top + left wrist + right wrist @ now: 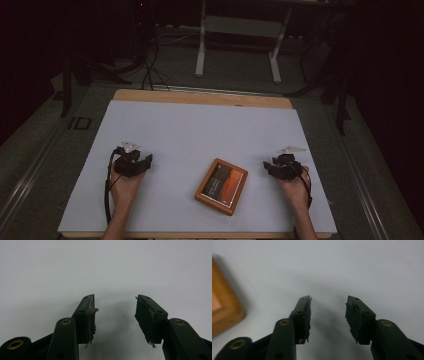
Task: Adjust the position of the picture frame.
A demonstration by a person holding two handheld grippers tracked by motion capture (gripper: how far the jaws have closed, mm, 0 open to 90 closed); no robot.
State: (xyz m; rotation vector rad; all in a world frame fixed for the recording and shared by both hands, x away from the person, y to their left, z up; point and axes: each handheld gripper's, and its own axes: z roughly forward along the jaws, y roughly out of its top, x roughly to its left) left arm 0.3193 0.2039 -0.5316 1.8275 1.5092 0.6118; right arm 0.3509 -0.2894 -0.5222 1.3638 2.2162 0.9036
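A wooden-framed picture (222, 186) with an orange-brown image lies flat on the white table cover (200, 135), near the front, right of centre. My left gripper (134, 163) rests at the left of the cover, well apart from the frame. In the left gripper view its jaws (115, 312) stand open over bare white surface with nothing between them. My right gripper (281, 167) sits just right of the frame, not touching it. In the right gripper view its jaws (328, 312) are open and empty, and a corner of the frame (223, 312) shows at the left edge.
The white cover lies on a wooden table whose far edge (200, 97) shows beyond it. Behind the table stand a white desk frame (240, 45) and dark stands with cables on a grey floor. The room around is dim.
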